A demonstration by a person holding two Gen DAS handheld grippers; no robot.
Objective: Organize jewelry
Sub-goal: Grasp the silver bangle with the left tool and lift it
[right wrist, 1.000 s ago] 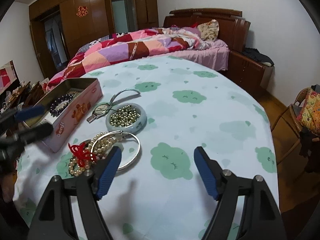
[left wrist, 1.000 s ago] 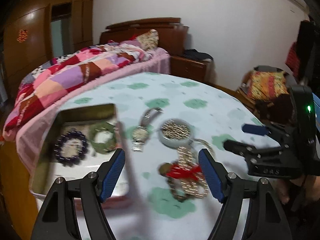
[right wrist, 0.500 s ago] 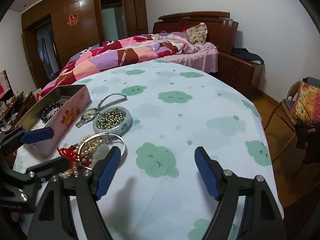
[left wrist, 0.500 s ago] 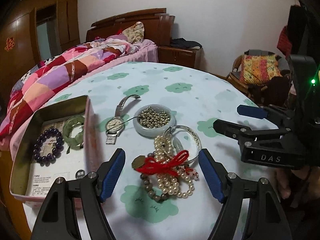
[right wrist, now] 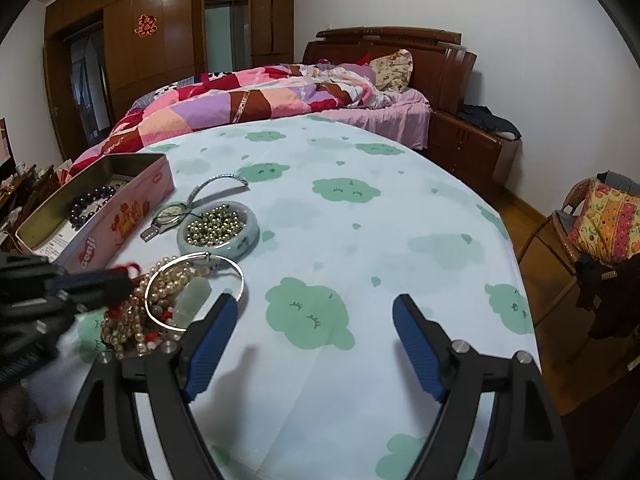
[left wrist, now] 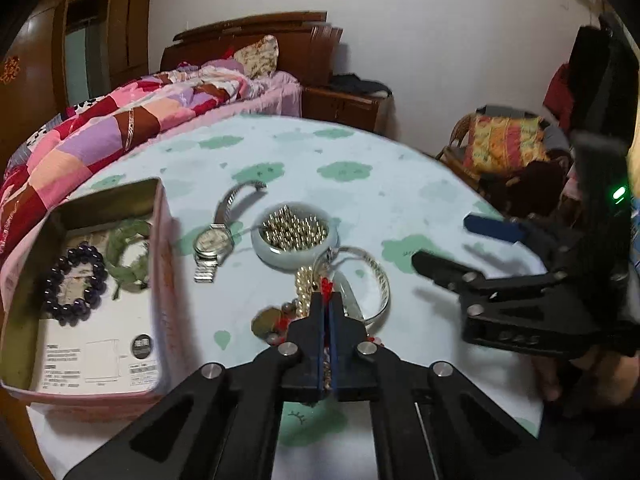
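A pink tin box [left wrist: 160, 248] holds a dark purple bead bracelet [left wrist: 74, 284] and a green bracelet [left wrist: 126, 254]; it also shows in the right wrist view [right wrist: 120, 208]. On the table lie a watch [left wrist: 212, 240], a pale jade bangle filled with gold beads [left wrist: 294, 232], a silver bangle [left wrist: 380, 276] and a pearl necklace with a red cord [right wrist: 160, 284]. My left gripper [left wrist: 326, 300] is shut on the red cord of the pearl pile. My right gripper [right wrist: 314, 312] is open and empty over bare cloth, right of the pile.
The round table has a white cloth with green cloud prints [right wrist: 360, 220]. A bed with a patchwork quilt [right wrist: 260, 100] stands behind it. A wicker chair with a bright cushion [right wrist: 600, 220] is at the right. Wooden wardrobes [right wrist: 160, 40] line the back wall.
My left gripper has gone from wide open to shut, closing on the red cord of the pearl necklace pile. My right gripper has stayed open and shifted slightly.
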